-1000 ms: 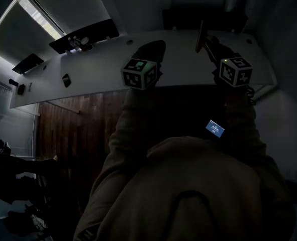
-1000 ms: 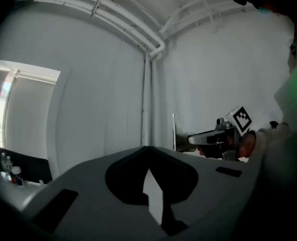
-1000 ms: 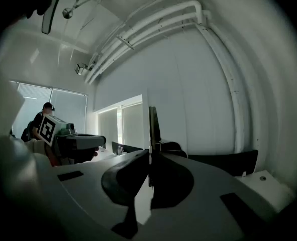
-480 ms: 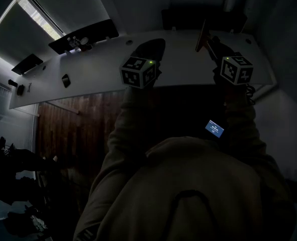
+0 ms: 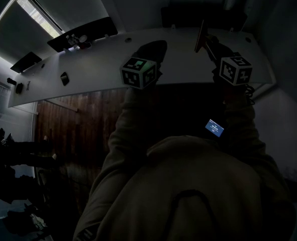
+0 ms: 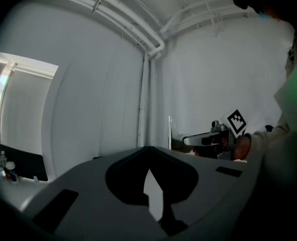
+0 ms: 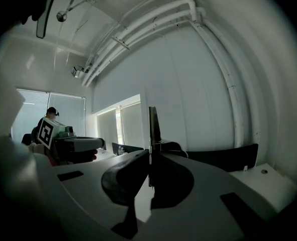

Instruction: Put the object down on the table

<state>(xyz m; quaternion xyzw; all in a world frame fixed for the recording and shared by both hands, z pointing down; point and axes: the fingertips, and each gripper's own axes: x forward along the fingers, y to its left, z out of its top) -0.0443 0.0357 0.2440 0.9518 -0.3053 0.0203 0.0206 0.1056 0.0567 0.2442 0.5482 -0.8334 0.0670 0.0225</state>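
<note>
Sleeves: the person's two sleeves (image 5: 133, 119) come nearest, each running out to one tool. A small lit screen (image 5: 214, 128) shows just behind the right one.
Left hand-held gripper (image 6: 147, 157): held about level over the worktop. Its jaws meet at the tips with nothing between them. It plays no part in the carry.
Right hand-held gripper (image 7: 149, 157): beside the left one and well apart from it, also about level. Its jaws are clamped on the object.
Object: a thin flat panel (image 7: 153, 124) pinched on edge between the right jaws. It stands upright, rising above the jaw tips and reaching below them.
Worktop (image 5: 98, 69): a long white surface under and ahead of both tools. It looks bare right under the right jaws, and a small dark thing (image 5: 64, 78) lies far off to the left of the left tool.
Beyond: dark screens (image 5: 83, 34) stand along the far edge of the worktop ahead of the left tool, and white pipes (image 7: 228, 84) run up the wall ahead of the right one.
Contact: no view shows whether the panel's lower edge touches the worktop.
Done: the panel has been brought over the worktop, as I judge it.
Left: lower or lay the panel onto the surface, part the right jaws, and draw the tool back clear. Standing on edge, the panel would likely tip once let go.
</note>
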